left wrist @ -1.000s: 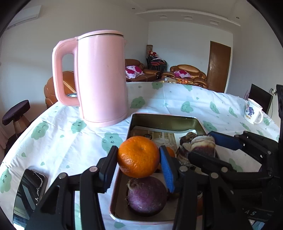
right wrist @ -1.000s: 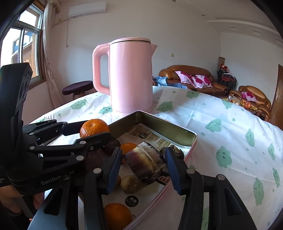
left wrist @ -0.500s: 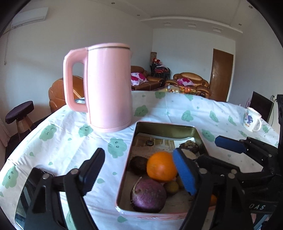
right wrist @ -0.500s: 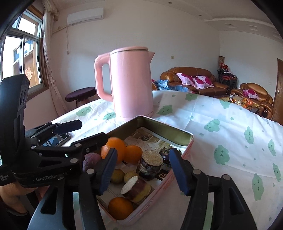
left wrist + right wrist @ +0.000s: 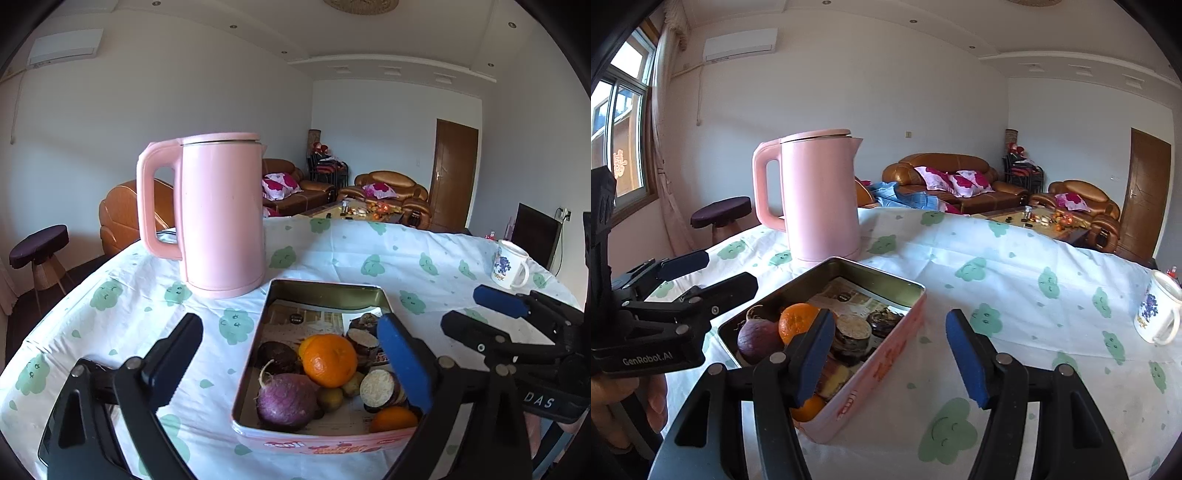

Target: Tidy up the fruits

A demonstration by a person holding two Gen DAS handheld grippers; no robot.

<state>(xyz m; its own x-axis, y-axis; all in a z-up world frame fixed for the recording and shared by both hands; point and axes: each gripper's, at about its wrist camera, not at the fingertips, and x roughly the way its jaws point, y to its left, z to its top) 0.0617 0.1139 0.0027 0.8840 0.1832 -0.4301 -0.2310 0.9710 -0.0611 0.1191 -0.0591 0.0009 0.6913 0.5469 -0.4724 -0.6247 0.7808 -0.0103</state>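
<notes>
Fruit is sitting piled in the pink tin [image 5: 325, 439], near end, on the table w/ the cloud-print cloth [image 5: 122, 306]. An orange [image 5: 330, 360] is riding on top of the pile, a purple root [image 5: 286, 401] lying just beside it. Left gripper [image 5: 291, 360] is hovering spread wide, nothing in it, orange dead ahead btwn its fingers, so left looks nearer. Right gripper [image 5: 886, 356] is also spread & empty, straddling the tin's right wall. Tin's long axis is running away toward the pink kettle [image 5: 218, 218]; orange is round, no real axis.
</notes>
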